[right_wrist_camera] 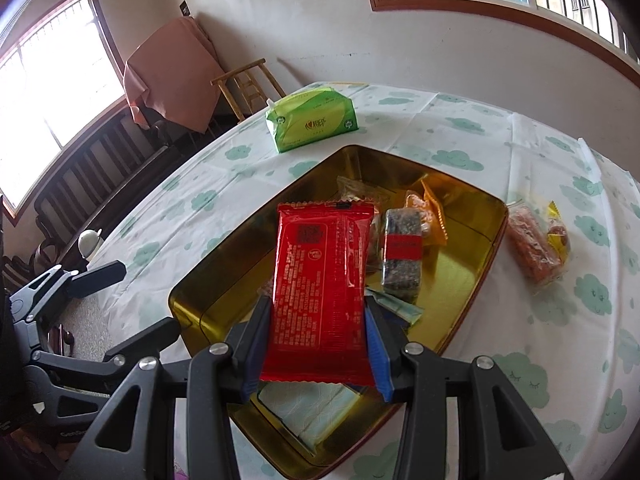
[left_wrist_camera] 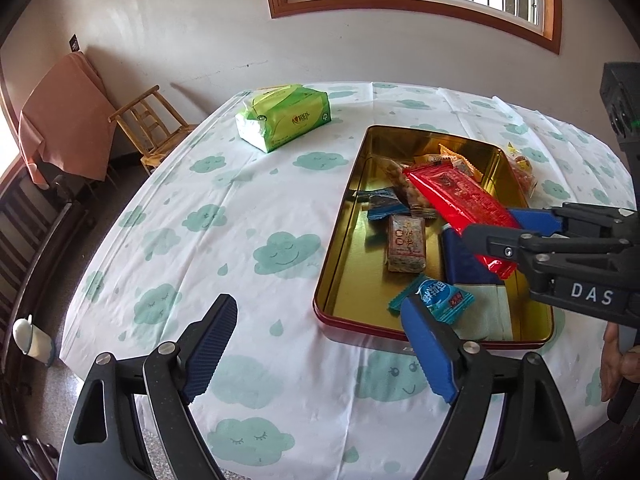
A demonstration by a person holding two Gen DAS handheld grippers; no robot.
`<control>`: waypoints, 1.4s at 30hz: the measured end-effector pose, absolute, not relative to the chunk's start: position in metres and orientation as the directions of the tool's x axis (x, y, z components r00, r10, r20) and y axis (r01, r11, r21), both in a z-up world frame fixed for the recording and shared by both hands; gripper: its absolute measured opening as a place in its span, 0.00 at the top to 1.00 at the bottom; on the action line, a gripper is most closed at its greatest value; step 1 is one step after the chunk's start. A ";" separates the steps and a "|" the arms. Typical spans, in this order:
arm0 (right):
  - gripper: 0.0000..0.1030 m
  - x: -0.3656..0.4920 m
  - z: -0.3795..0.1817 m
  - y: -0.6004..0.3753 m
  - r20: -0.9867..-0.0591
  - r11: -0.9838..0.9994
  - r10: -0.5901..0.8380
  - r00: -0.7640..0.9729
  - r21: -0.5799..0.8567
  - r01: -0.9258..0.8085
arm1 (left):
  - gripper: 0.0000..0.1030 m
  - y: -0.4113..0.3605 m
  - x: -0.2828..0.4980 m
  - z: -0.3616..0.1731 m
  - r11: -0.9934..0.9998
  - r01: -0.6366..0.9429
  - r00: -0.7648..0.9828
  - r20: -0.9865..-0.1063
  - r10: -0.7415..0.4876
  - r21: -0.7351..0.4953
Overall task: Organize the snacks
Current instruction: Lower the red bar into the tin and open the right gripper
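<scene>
A gold tin box (left_wrist_camera: 348, 216) (right_wrist_camera: 472, 280) with a red rim sits on the table and holds several wrapped snacks. My right gripper (right_wrist_camera: 316, 312) (left_wrist_camera: 492, 228) is shut on a long red snack packet (right_wrist_camera: 320, 280) (left_wrist_camera: 456, 196) and holds it over the tin. My left gripper (left_wrist_camera: 320, 340) is open and empty, above the tablecloth at the tin's near left corner; it also shows at the left of the right wrist view (right_wrist_camera: 96, 276). Two snacks, an orange packet (right_wrist_camera: 532, 248) (left_wrist_camera: 524, 172) and a yellow-wrapped one (right_wrist_camera: 558, 232), lie on the cloth outside the tin's right side.
A round table with a white cloud-print cloth (left_wrist_camera: 240, 208) (right_wrist_camera: 560, 160). A green tissue pack (left_wrist_camera: 284, 116) (right_wrist_camera: 312, 122) lies at the far side. A wooden chair (left_wrist_camera: 156, 128) and a cloth-covered piece of furniture (left_wrist_camera: 64, 116) stand by the wall.
</scene>
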State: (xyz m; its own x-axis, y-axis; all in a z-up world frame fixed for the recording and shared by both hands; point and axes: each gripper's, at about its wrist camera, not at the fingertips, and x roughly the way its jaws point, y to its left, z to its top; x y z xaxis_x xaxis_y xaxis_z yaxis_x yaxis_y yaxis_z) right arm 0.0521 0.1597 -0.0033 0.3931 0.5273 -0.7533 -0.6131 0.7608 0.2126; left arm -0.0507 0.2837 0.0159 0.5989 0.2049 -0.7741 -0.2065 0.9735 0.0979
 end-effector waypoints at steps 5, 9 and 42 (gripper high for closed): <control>0.57 0.054 -0.008 0.164 -0.762 0.763 0.520 0.386 0.211 -0.611 | 0.20 0.288 -0.052 0.015 0.973 -0.210 0.598 -0.775 0.204 0.094; 0.57 0.056 -0.011 0.167 -0.768 0.766 0.514 0.382 0.210 -0.607 | 0.20 0.290 -0.051 0.014 0.973 -0.210 0.598 -0.775 0.205 0.095; 0.55 0.082 0.001 0.043 -0.695 0.911 0.398 0.599 0.227 -0.343 | 0.18 0.301 -0.051 0.010 0.973 -0.218 0.588 -0.785 0.196 0.080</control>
